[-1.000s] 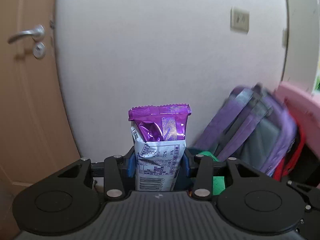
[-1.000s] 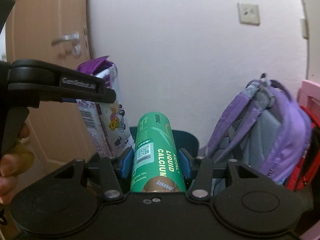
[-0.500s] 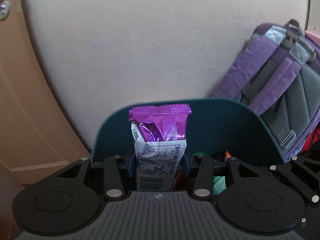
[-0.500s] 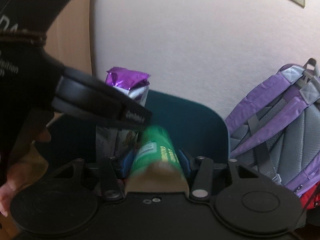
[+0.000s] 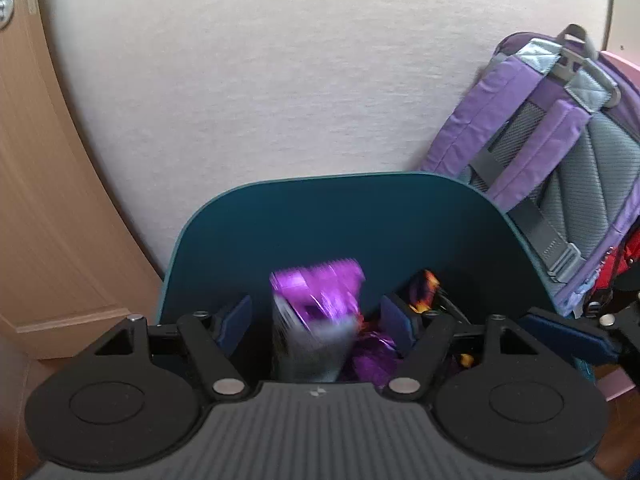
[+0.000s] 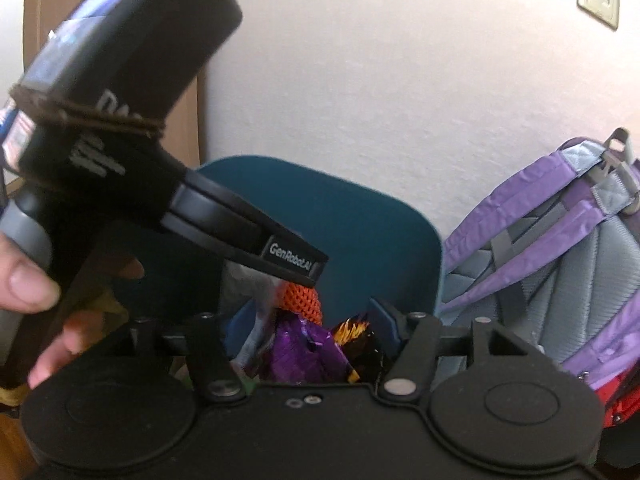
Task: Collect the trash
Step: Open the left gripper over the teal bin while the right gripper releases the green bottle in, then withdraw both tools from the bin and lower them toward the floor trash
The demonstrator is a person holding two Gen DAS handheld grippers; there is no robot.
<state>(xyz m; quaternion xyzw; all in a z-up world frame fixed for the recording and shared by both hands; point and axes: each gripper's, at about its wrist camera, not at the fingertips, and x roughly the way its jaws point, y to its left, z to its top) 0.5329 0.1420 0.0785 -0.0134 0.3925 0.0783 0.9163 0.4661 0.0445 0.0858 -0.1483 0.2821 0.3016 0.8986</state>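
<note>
**Letting the trash fall into the bin**

My left hand-held gripper (image 5: 316,320) is opening, and the purple snack wrapper (image 5: 316,312) sits loose between its blue pads (image 5: 236,320); the pads do not press it any more. The wrapper is blurred and tilted, so I judge it is dropping into the bin. I point this gripper downward over the opening so that the wrapper falls inside and not on the floor.

My right hand-held gripper (image 6: 308,332) is also opening, and nothing is between its jaws. Below it I see only the trash that lies in the bin: a crumpled purple wrapper (image 6: 300,352), a dark packet with flames (image 6: 356,340) and an orange net (image 6: 300,300). I cannot see the green can there.

The left gripper crosses the right camera's view, with my fingers (image 6: 28,280) on its handle.

The teal bin (image 5: 360,216) stands against the white wall (image 5: 280,80), between the wooden door (image 5: 40,200) and a purple backpack (image 5: 560,152) that leans beside it.
</note>
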